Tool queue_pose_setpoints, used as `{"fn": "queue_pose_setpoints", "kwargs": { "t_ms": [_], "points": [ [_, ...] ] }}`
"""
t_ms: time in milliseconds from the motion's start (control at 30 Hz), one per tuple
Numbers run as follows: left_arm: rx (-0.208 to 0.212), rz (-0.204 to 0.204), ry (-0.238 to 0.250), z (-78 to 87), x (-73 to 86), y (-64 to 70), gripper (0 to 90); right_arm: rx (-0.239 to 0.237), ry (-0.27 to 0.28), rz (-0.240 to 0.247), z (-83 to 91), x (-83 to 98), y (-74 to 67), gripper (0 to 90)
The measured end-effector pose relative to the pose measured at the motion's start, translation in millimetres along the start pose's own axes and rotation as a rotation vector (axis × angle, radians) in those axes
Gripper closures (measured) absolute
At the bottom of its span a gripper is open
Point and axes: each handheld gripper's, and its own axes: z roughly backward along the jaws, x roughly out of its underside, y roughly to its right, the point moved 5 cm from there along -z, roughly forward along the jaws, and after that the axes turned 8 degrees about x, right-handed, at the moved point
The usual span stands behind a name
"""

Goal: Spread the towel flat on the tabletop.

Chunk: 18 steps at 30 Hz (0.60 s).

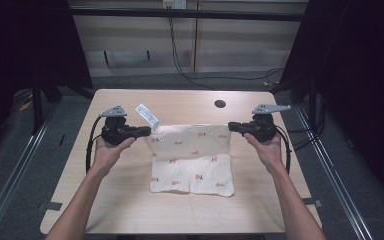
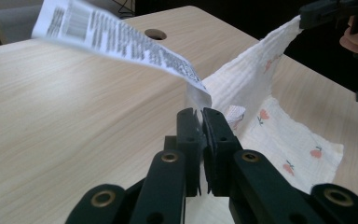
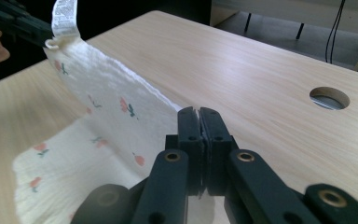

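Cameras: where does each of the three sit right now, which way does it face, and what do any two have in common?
High view: above the person's side, looking forward and down on the light wooden table; both forearms, left gripper and right gripper show.
Left gripper view: rides the left gripper, facing along the lifted edge of the white fruit-printed cloth and its printed label.
Right gripper view: rides the right gripper, facing back along that edge.
Shared: each gripper view shows the other gripper and the round table hole.
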Motion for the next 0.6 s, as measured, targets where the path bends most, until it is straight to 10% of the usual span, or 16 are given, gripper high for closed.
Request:
{"fn": "queue_pose_setpoints", "kwargs": {
  "t_ms": [333,600],
  "points": [
    [-0.02,0.067,-0.008,-14.2,8.8,-21.0,72.6,0.069,-0.034,-0.041,-30.3,8.3,15.5,73.7],
    [-0.05,0.108,-0.021,-0.3,24.5,-24.4,61.7,0.086,-0.043,-0.05,-12.9,15.7,11.7,57.9]
  ]
}}
